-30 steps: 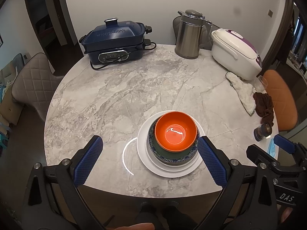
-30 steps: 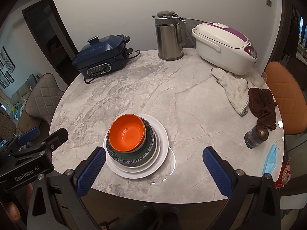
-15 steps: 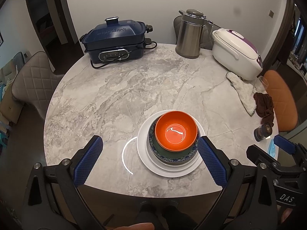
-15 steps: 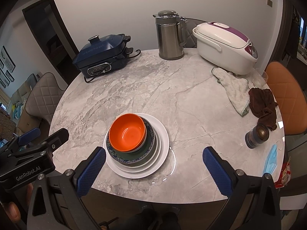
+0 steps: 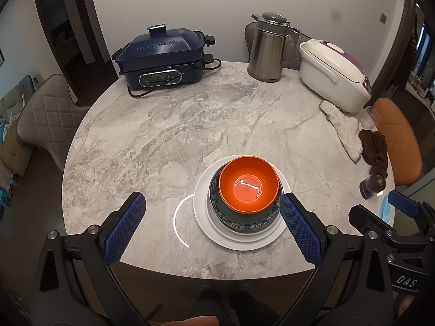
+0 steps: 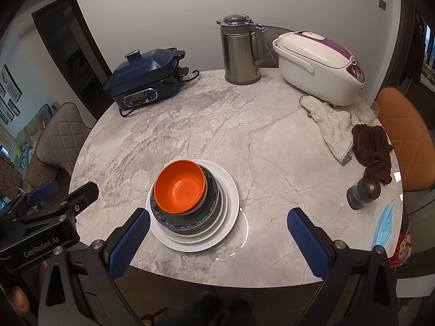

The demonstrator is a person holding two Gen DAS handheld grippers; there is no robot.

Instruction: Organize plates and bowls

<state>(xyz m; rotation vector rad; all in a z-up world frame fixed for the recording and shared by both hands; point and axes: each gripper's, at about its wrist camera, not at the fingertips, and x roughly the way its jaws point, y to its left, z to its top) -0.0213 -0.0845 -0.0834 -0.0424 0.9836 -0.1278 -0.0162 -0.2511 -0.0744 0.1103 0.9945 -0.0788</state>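
An orange bowl [image 5: 248, 184] sits inside a dark green bowl with a blue patterned rim [image 5: 246, 216], stacked on white plates [image 5: 202, 217] near the front edge of the round marble table [image 5: 168, 125]. The stack also shows in the right wrist view: orange bowl [image 6: 180, 186], dark bowl [image 6: 210, 203], plates [image 6: 229, 190]. My left gripper [image 5: 213, 217] is open and empty, held above the table's front edge with the stack before its right finger. My right gripper [image 6: 217, 231] is open and empty, the stack just ahead of its left finger.
At the back stand a navy electric cooker [image 5: 163, 54], a steel jug [image 5: 267, 47] and a white rice cooker [image 5: 334, 73]. At the right lie a grey cloth [image 6: 330, 126], a brown cloth [image 6: 373, 148], a small dark jar [image 6: 363, 191] and a blue face mask [image 6: 384, 226]. Chairs surround the table.
Both grippers have drifted very slightly; the stack and everything on the table stay put.
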